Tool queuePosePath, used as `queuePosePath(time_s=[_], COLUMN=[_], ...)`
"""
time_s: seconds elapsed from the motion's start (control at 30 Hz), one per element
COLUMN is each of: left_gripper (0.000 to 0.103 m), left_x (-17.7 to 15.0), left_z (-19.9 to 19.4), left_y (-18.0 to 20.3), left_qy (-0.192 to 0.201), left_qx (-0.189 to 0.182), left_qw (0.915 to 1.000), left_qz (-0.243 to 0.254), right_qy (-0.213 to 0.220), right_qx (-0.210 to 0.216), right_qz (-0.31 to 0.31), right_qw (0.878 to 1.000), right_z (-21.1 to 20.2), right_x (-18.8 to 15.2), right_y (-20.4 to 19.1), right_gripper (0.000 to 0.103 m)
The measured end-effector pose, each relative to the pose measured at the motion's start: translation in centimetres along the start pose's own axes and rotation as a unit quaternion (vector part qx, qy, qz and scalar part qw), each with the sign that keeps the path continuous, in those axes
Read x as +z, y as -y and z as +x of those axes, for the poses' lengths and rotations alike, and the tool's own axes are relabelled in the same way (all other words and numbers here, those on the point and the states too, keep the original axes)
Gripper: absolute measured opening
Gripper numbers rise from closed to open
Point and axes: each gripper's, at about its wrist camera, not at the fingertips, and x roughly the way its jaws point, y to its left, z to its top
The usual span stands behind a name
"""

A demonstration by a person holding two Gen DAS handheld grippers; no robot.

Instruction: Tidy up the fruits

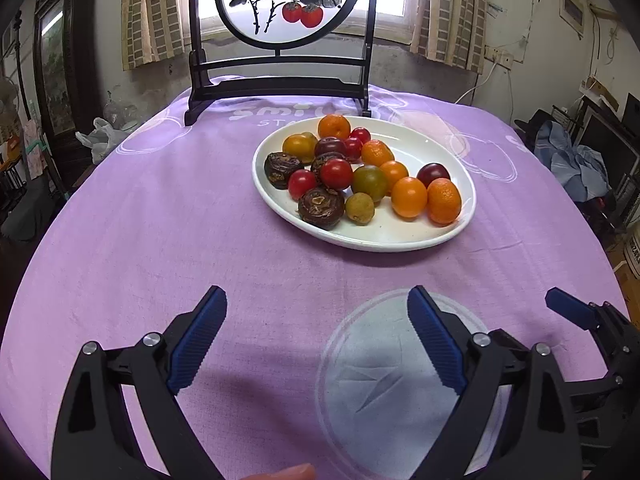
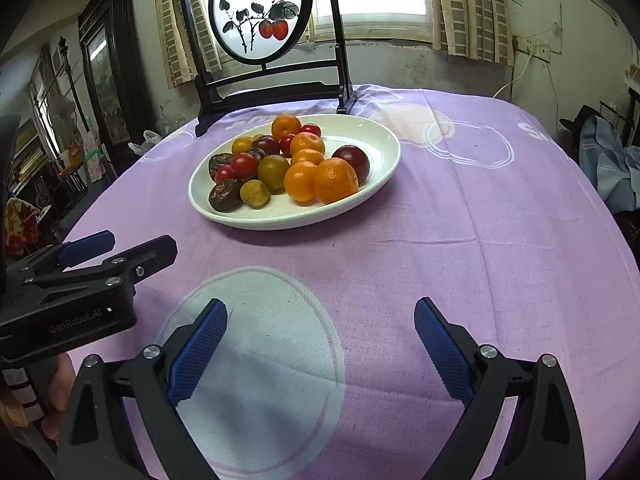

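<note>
A white oval plate (image 1: 400, 240) sits on the purple tablecloth and holds several mixed fruits: orange kumquats (image 1: 443, 201), red cherry tomatoes (image 1: 336, 174), dark plums (image 1: 433, 174), a green-yellow fruit (image 1: 369, 182) and brown wrinkled fruits (image 1: 321, 208). The plate also shows in the right wrist view (image 2: 360, 200), with an orange fruit (image 2: 335, 180) nearest. My left gripper (image 1: 316, 296) is open and empty, well short of the plate. My right gripper (image 2: 320, 308) is open and empty, also short of the plate.
A dark wooden stand with a round painted screen (image 1: 280, 0) stands behind the plate at the table's far edge. A pale circle pattern (image 2: 256, 360) marks the cloth under the grippers. Clothes and furniture (image 1: 572, 160) lie beyond the table's right edge.
</note>
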Motion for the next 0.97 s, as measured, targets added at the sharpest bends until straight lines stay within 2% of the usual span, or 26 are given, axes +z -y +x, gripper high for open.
queuePosePath(time_s=[0.23, 0.47, 0.97], left_gripper=[0.089, 0.093, 0.093], left_x=[-0.3, -0.6, -1.0], left_z=[1.3, 1.4, 1.8], left_y=[-0.7, -0.6, -0.5], left_qy=[-0.024, -0.029, -0.040], left_qx=[-0.021, -0.032, -0.024], left_qw=[0.9995, 0.9990, 0.9989], left_qz=[-0.008, -0.011, -0.011], right_qy=[-0.007, -0.007, -0.014], right_qx=[0.001, 0.000, -0.008], right_qz=[0.007, 0.002, -0.003], right_qw=[1.000, 1.000, 1.000], right_z=[0.3, 0.2, 0.4], right_x=[0.0, -0.1, -0.3], right_y=[0.4, 0.1, -0.1], right_gripper=[0.096, 0.096, 0.096])
